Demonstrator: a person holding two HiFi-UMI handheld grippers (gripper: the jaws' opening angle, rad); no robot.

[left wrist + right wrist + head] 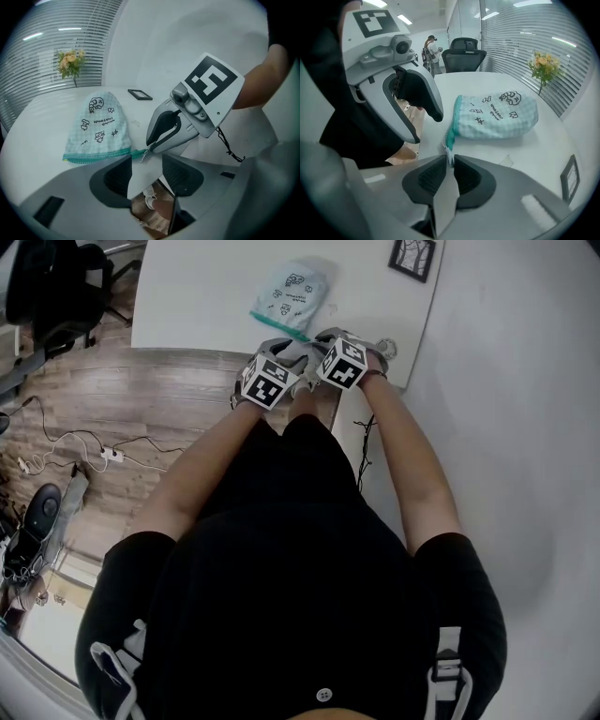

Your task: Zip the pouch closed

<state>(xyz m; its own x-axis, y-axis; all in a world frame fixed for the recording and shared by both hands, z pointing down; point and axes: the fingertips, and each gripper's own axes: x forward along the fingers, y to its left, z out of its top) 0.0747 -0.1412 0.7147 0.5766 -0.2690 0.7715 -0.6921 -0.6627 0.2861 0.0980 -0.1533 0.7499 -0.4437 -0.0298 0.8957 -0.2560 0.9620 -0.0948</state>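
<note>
A pale green checked pouch [292, 294] with cartoon prints lies on the white table [197, 296], its teal zipper edge [98, 153] facing me. In the right gripper view the pouch [497, 116] lies just beyond my right gripper [449, 164], whose pads are pinched on the small zipper pull [449, 153] at the zipper's near end. My left gripper [146, 174] stands open at the table's edge beside that end, nothing between its pads. In the head view both grippers, left [278, 348] and right [325, 337], sit close together at the pouch's near edge.
A small black picture frame [412, 257] lies at the table's far right. A vase of flowers [69, 61] stands by the window blinds. An office chair [463, 51] stands beyond the table. The table's edge [187, 349] runs just under the grippers, with wooden floor below.
</note>
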